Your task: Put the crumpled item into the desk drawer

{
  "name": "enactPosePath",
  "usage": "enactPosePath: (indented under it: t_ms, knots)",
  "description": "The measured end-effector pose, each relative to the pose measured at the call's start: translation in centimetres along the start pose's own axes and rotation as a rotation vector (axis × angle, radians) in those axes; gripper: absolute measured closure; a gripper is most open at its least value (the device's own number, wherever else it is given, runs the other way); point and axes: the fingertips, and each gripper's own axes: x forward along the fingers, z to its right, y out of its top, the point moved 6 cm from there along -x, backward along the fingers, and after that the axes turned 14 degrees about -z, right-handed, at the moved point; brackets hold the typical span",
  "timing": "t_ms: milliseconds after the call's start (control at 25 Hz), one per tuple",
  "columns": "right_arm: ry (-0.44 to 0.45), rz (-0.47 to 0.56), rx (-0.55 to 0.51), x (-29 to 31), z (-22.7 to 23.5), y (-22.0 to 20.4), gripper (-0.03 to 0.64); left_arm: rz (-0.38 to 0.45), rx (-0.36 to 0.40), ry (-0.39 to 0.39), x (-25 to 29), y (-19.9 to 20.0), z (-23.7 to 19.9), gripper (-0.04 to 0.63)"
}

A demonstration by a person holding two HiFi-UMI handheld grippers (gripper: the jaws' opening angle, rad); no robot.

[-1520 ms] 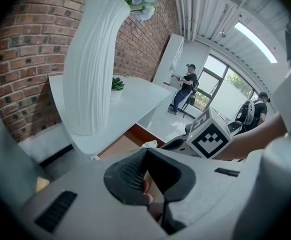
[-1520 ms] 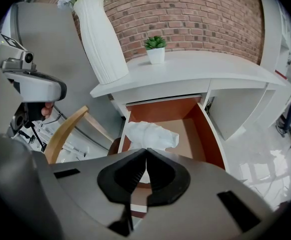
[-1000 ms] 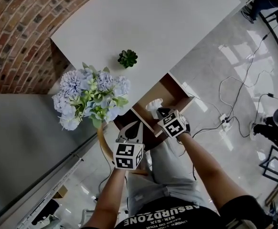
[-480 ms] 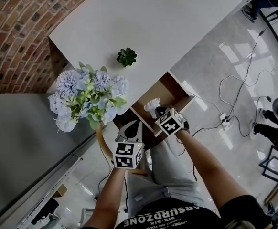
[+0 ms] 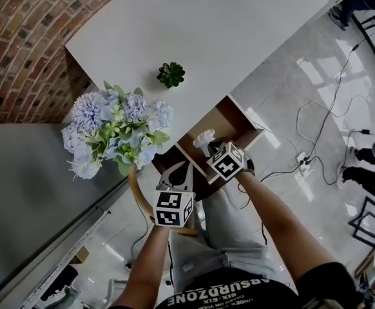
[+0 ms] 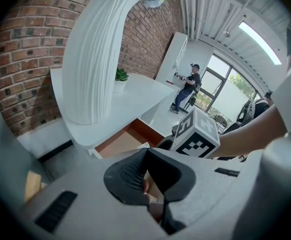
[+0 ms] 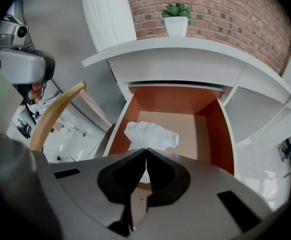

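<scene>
The right gripper [image 7: 145, 151] points steeply down over the open desk drawer [image 7: 223, 134], and its fingers are pressed together at the tips on a fold of the crumpled item [image 7: 151, 134], a wad of white paper or tissue. The wad hangs from the tips above the pale drawer floor, toward the left side of the drawer in the right gripper view and close to the drawer's front edge. I cannot tell whether its lower side touches the floor. In the head view the drawer juts out from under the white surface [image 5: 226, 31] at centre frame, with the wad showing just above the right gripper's marker cube. The left gripper [image 6: 146, 151] sits lower in that view, beside a curved wooden chair back [image 7: 55, 114]. Its fingers are together with nothing between them. On the surface a small green potted plant [image 5: 171, 75] stands near the middle, and a bunch of pale blue flowers [image 5: 113, 131] in a ribbed white vase [image 6: 98, 59] stands at the edge nearest the left gripper. A brick wall [image 5: 20, 37] fills the upper left of the head view.
</scene>
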Motion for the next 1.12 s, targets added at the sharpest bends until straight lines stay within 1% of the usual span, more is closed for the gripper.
enactPosePath:
  t_ms: [480, 1120]
  knots:
    - [-0.011, -0.041, -0.08, 1.3, 0.3, 1.0, 0.617, -0.009, -0.012, 0.005, 0.5, -0.1, -0.4, 0.598]
    - [-0.007, -0.087, -0.14, 3.1, 0.8, 1.6, 0.617, -0.022, -0.025, 0.011, 1.2, 0.4, -1.4, 0.598]
